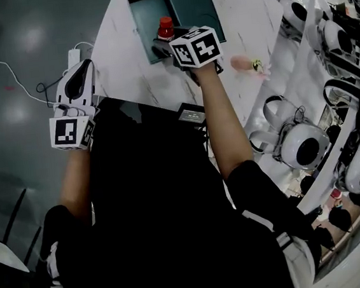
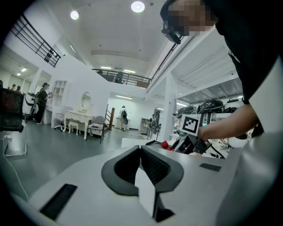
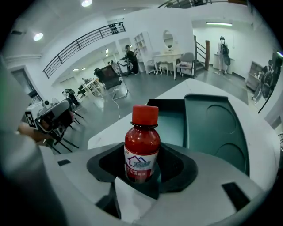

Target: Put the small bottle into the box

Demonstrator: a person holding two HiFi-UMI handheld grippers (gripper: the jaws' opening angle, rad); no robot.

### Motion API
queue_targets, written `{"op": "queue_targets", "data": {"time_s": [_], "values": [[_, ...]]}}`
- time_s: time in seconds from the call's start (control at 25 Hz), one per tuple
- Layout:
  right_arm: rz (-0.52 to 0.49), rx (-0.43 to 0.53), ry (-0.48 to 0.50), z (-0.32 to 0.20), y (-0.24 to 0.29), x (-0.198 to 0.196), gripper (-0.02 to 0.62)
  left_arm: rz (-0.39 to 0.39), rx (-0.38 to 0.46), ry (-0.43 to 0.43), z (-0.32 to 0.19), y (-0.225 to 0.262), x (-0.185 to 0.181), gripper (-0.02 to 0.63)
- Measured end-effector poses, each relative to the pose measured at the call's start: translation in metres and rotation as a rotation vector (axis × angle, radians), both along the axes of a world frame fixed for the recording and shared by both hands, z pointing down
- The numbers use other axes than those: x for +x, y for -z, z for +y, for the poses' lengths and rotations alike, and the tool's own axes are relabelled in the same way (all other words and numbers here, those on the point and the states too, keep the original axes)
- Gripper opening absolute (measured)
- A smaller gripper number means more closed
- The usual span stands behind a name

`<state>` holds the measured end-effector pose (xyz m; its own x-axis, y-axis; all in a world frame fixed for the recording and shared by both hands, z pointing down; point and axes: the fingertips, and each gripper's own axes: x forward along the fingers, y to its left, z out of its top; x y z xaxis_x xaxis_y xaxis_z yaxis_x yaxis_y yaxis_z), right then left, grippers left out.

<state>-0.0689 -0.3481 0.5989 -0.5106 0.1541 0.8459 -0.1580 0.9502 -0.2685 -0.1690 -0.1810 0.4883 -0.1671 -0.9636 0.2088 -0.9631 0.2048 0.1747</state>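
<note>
OK, your right gripper [image 3: 142, 174] is clamped on the upright bottle [image 3: 142, 148] at the box's [image 3: 212, 126] near edge; left gripper [image 2: 141, 164] closed, empty, off left.

Box [image 1: 186, 4] lies open on the bench [image 1: 247, 18], far side from the person, its two halves side by side. Small bottle [image 3: 142, 145] stands upright between the right tool [image 3: 141, 171] jaws at the near edge of the box's left half; can't tell if it rests on the box. Left tool [image 2: 142, 165] is off the bench's left edge over the floor [image 1: 15, 36], well apart from the box and left of the right tool.
</note>
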Motion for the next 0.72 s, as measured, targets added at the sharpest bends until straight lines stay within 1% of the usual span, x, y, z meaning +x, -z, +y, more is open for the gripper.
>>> {"op": "queue_targets", "data": {"time_s": [0.12, 0.24, 0.36, 0.52, 0.72], "values": [[0.067, -0.030, 0.016, 0.002, -0.015, -0.009, 0.242, 0.028, -0.010, 0.032, 0.010, -0.008, 0.001, 0.023], [0.113, -0.055, 0.031, 0.008, -0.030, -0.018, 0.242, 0.045, -0.008, 0.054, 0.017, -0.014, 0.000, 0.023], [0.141, -0.079, 0.011, 0.009, -0.039, -0.021, 0.242, 0.051, -0.006, 0.074, 0.023, -0.016, -0.002, 0.023], [0.163, -0.101, -0.019, 0.003, -0.039, -0.024, 0.242, 0.060, -0.006, 0.090, 0.030, -0.017, -0.010, 0.023], [0.254, -0.100, -0.026, 0.005, -0.049, -0.022, 0.242, 0.071, -0.002, 0.095, 0.036, -0.020, -0.015, 0.023]]}}
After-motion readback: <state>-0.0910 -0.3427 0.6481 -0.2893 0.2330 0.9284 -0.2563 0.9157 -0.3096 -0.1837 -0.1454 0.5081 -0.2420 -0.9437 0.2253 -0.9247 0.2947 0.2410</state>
